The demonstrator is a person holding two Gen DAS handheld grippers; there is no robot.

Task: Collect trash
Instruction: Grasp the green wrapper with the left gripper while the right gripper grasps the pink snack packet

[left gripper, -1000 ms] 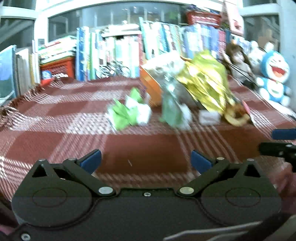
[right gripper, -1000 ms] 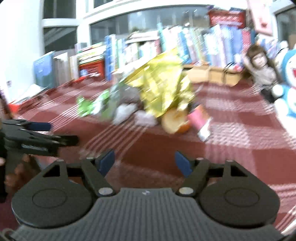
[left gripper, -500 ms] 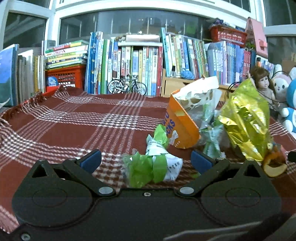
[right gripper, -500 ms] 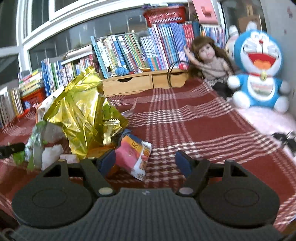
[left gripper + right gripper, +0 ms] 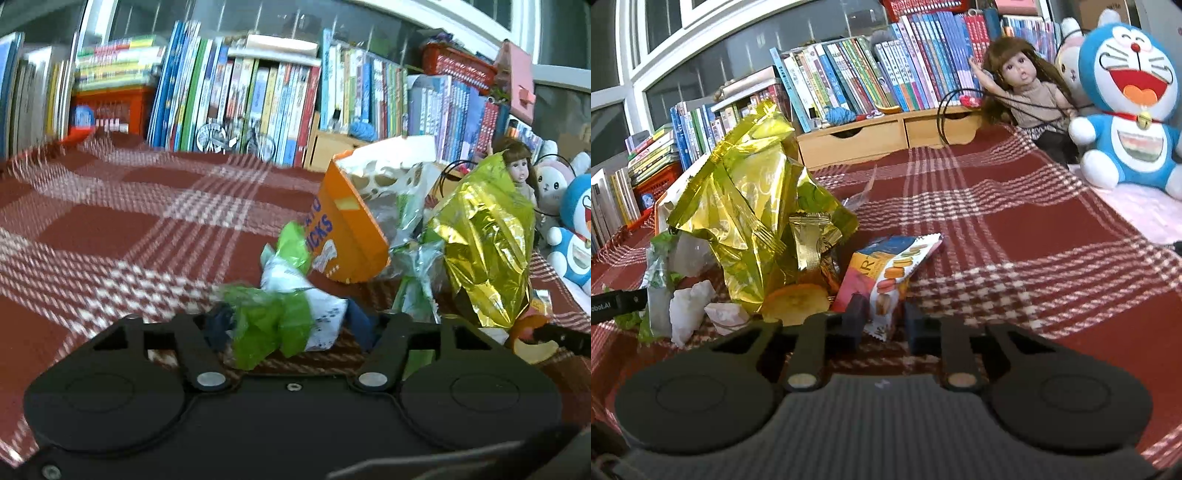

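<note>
1. Left wrist view: left hand-held gripper (image 5: 288,325), black with blue pads, jaws closing around a crumpled green-and-white plastic wrapper (image 5: 286,317); both pads sit against the wrapper's sides. The wrapper lies on the desk, which is covered by a red-and-white checked cloth (image 5: 110,229).
2. Same view, behind the wrapper: an orange cardboard snack box (image 5: 345,236), tilted, with a white perforated bag at its open top. Just right of it, a clear-green film wrapper (image 5: 417,273) and a crumpled gold foil bag (image 5: 484,243).
3. Same view, far edge: a row of upright books (image 5: 258,99), a brown-haired doll (image 5: 517,170), a blue-and-white plush cat (image 5: 576,236).
4. Right wrist view: right hand-held gripper (image 5: 882,321), jaws closing to a narrow gap around the lower end of a flat snack packet printed with macarons (image 5: 886,280). The packet lies on the cloth, just right of the gold foil bag (image 5: 750,206).
5. Same view: a round orange-yellow slice (image 5: 796,301) at the foil bag's foot; crumpled white tissue (image 5: 689,302) to its left; wooden drawer unit (image 5: 886,134) beyond.
</note>
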